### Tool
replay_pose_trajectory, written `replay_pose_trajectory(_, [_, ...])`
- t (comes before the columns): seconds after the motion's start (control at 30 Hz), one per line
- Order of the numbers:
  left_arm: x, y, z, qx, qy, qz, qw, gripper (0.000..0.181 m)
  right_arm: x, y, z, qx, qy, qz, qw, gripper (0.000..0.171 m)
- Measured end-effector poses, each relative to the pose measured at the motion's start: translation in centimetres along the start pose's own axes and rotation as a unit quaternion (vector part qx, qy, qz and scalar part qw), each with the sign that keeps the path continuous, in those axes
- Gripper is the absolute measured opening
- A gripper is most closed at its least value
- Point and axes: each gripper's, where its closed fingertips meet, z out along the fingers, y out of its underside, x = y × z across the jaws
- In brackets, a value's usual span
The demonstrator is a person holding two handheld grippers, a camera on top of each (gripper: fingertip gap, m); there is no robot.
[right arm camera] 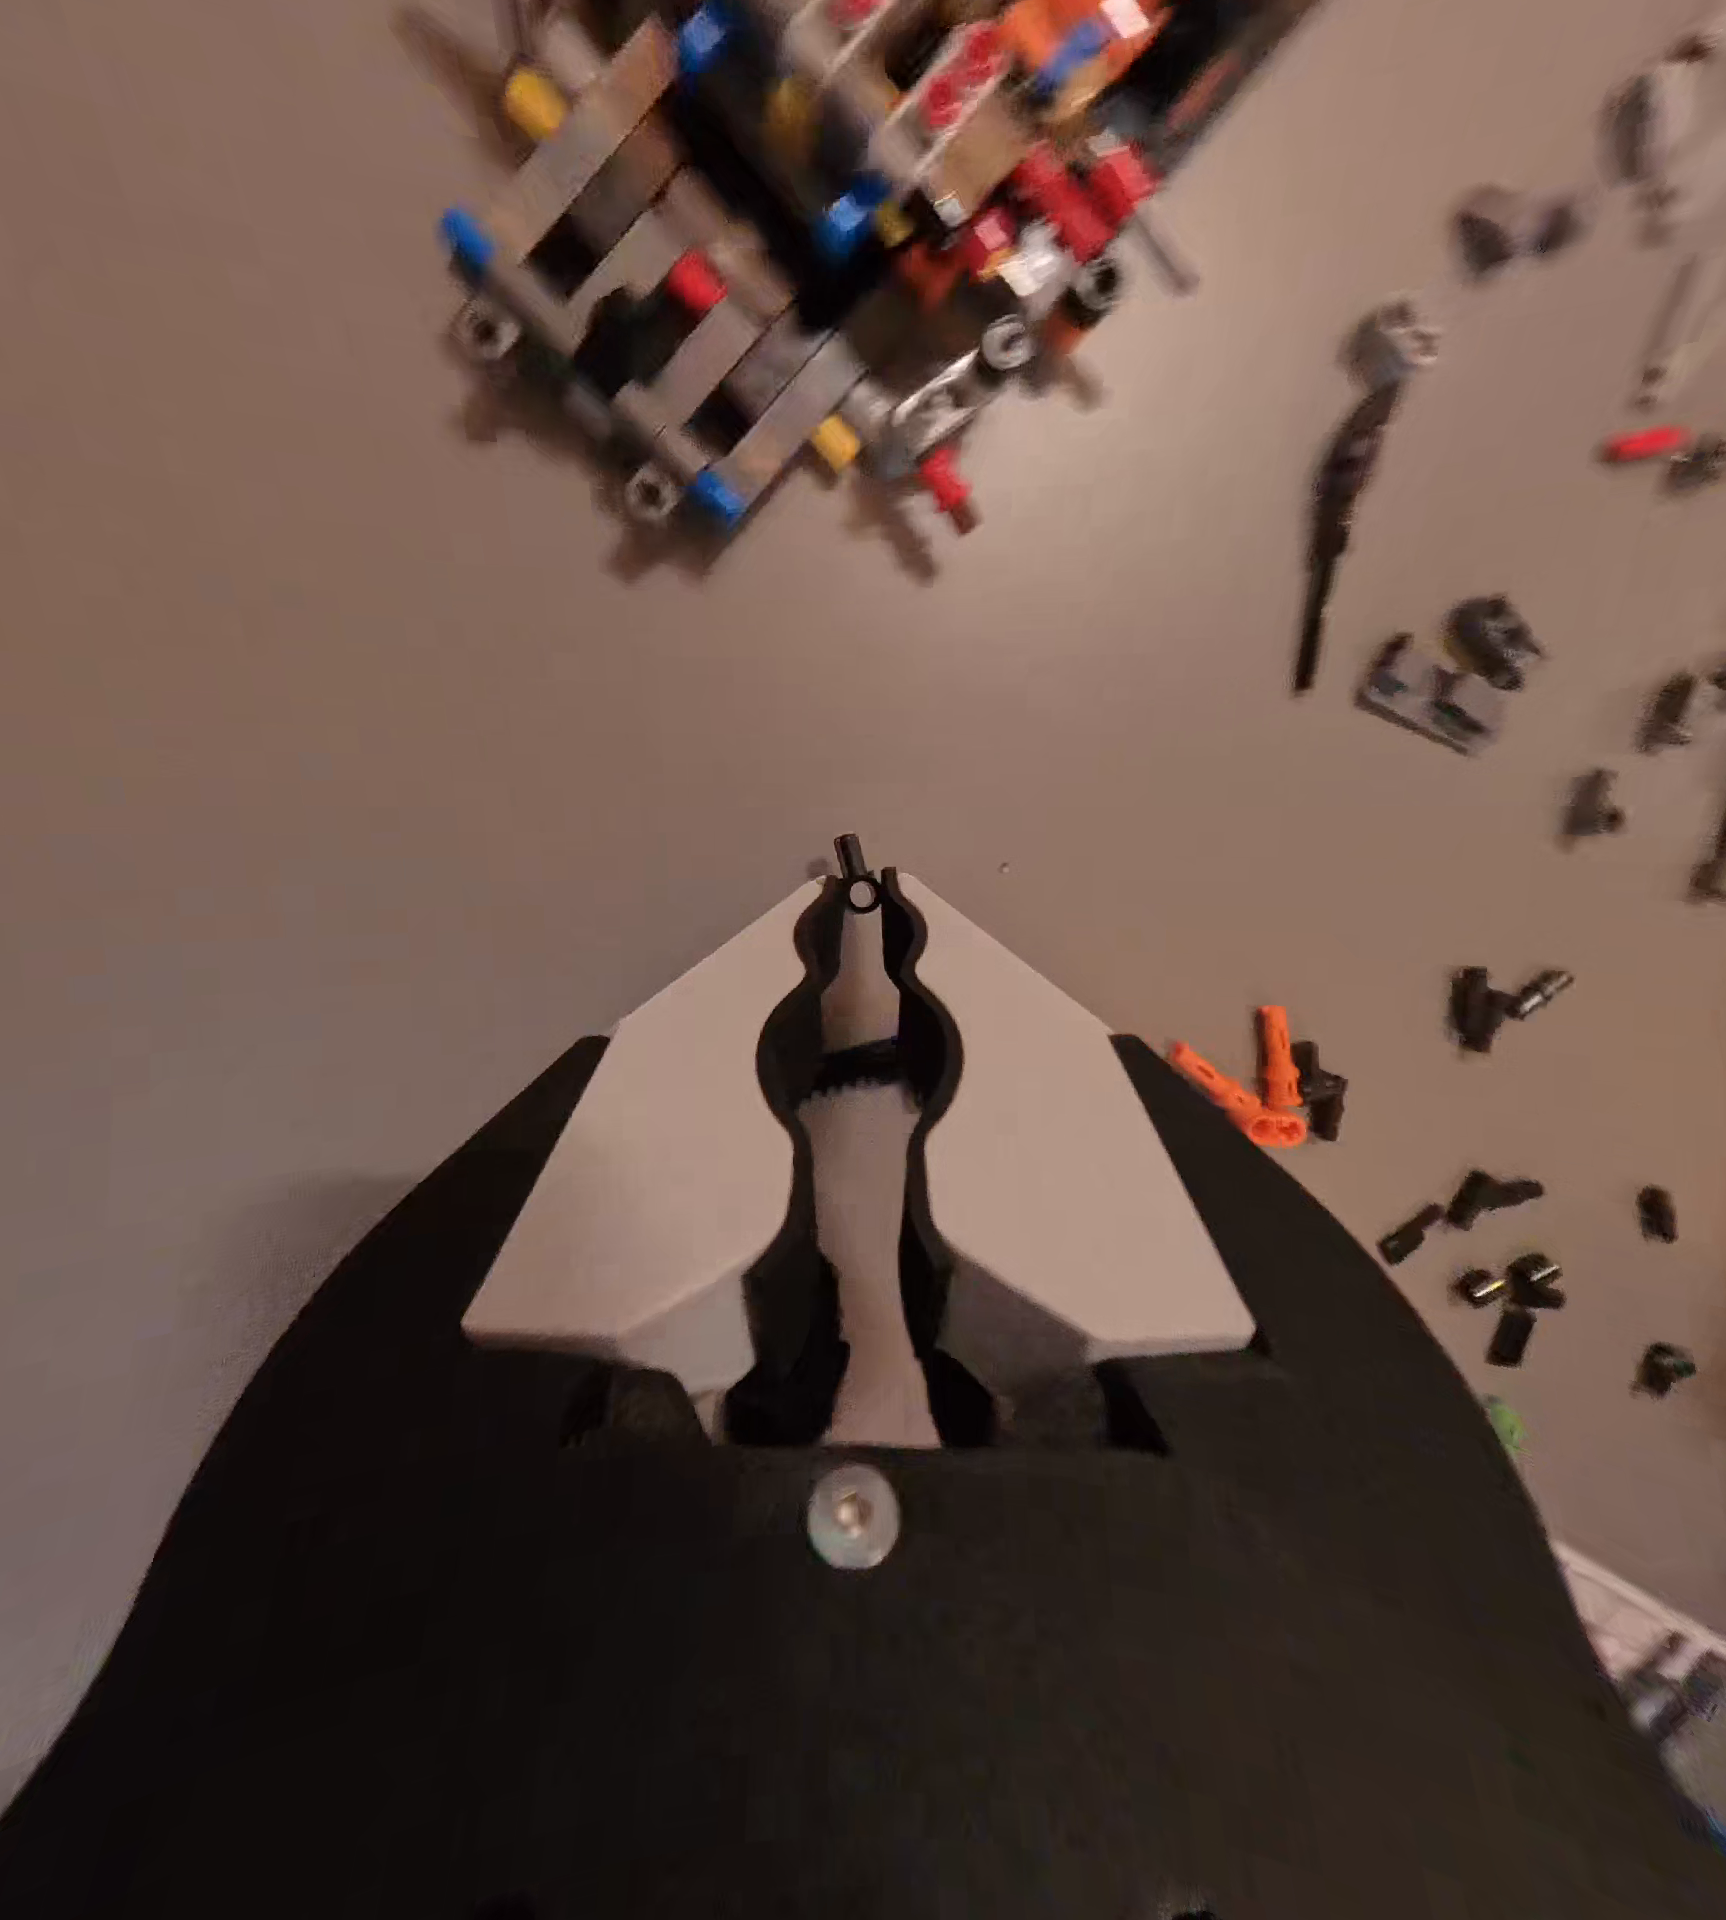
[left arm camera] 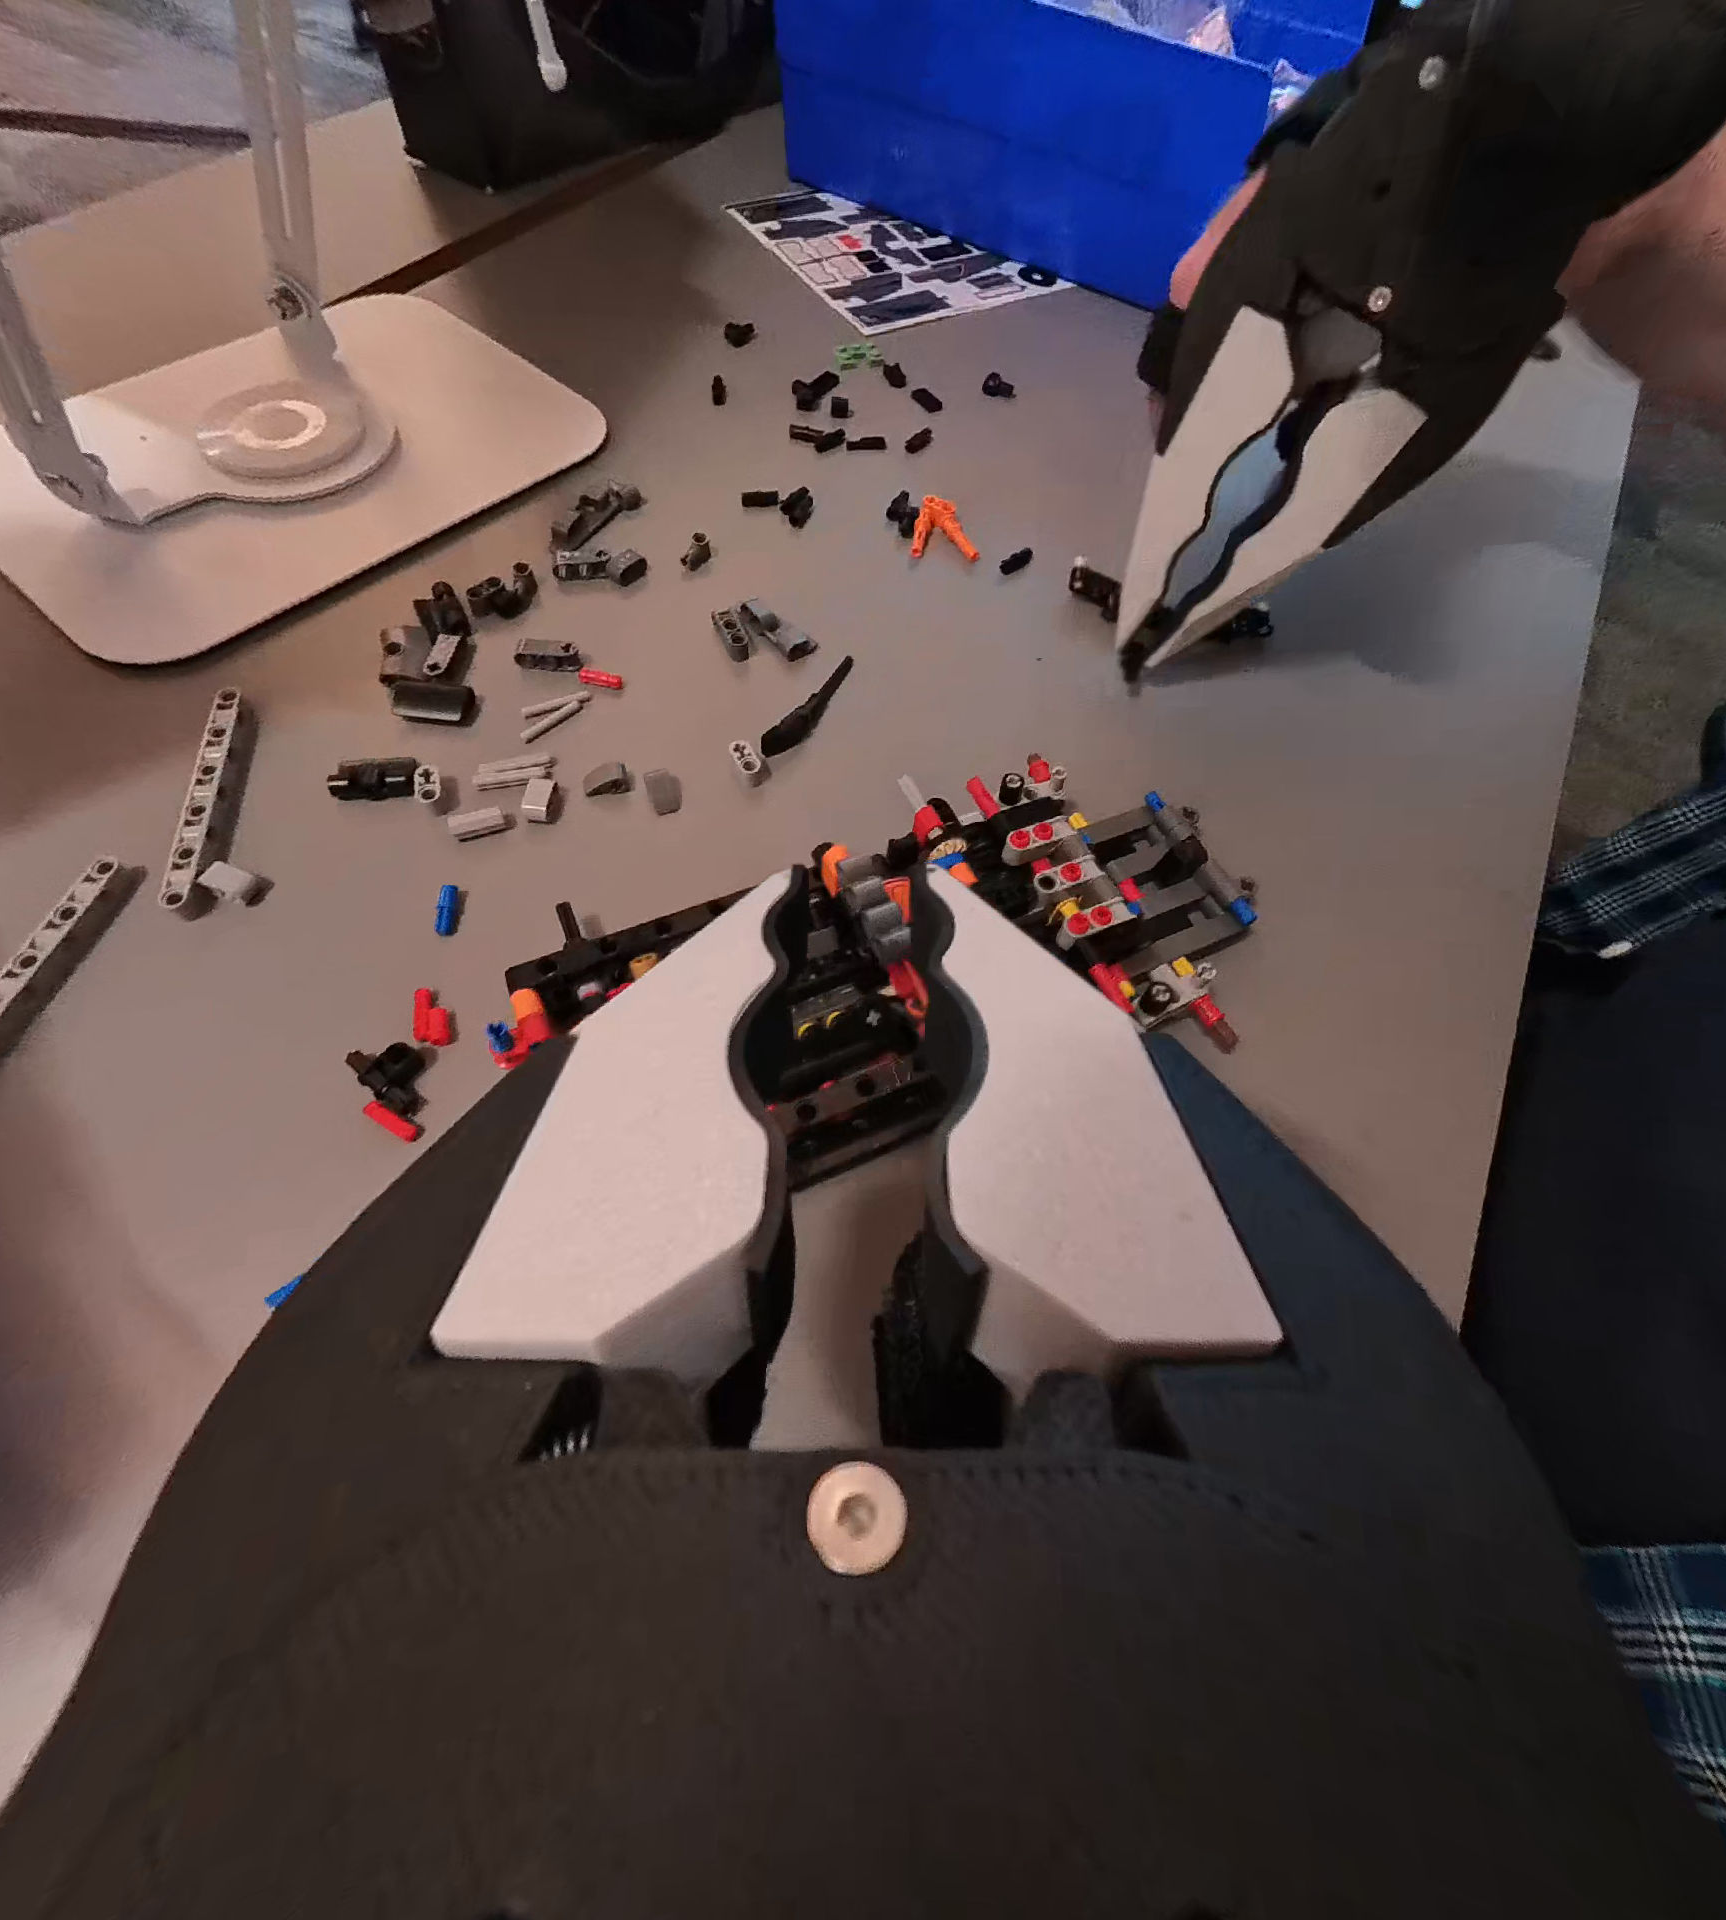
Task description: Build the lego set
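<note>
A partly built lego assembly (left arm camera: 1098,883), a black and grey frame with red, blue and yellow pins, lies on the grey table (left arm camera: 1306,727). My left gripper (left arm camera: 869,883) is closed around its near end, and black beams show between the white fingers (left arm camera: 651,1122). My right gripper (right arm camera: 861,888) is shut on a small black pin (right arm camera: 854,873) at its tips and hangs above bare table. In the left wrist view it (left arm camera: 1134,665) is to the right of and beyond the assembly. The assembly (right arm camera: 734,260) is blurred ahead in the right wrist view.
Loose black and grey pieces (left arm camera: 526,644) lie scattered over the table, with orange pieces (left arm camera: 942,525) and two long grey beams (left arm camera: 204,800). A white stand base (left arm camera: 267,468), a sticker sheet (left arm camera: 890,260) and a blue bin (left arm camera: 1025,135) stand behind. A plaid sleeve (left arm camera: 1690,831) is at right. My right fingertips sit around 20 cm from my left ones.
</note>
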Motion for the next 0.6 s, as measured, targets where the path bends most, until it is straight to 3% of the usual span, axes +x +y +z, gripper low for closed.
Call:
replay_pose_trajectory(0.13, [0.7,0.1,0.9,-0.011,0.008,0.004,1.0,0.017,-0.9,1.0,0.0,-0.102,-0.082,-0.098,0.987,0.005])
replay_pose_trajectory(0.23, [1.1,0.2,1.5,-0.018,0.008,0.007,1.0,0.018,0.1,0.6,0.8,-0.143,-0.083,-0.144,0.976,0.014])
replay_pose_trajectory(0.4, [1.2,0.5,1.5,-0.021,0.006,0.01,1.0,0.018,1.7,-0.5,-0.8,-0.049,-0.051,-0.041,0.997,0.019])
replay_pose_trajectory(0.6, [1.4,0.2,2.1,-0.013,0.034,-0.003,0.999,0.018,1.7,2.3,-3.3,0.03,0.032,0.115,0.992,0.014])
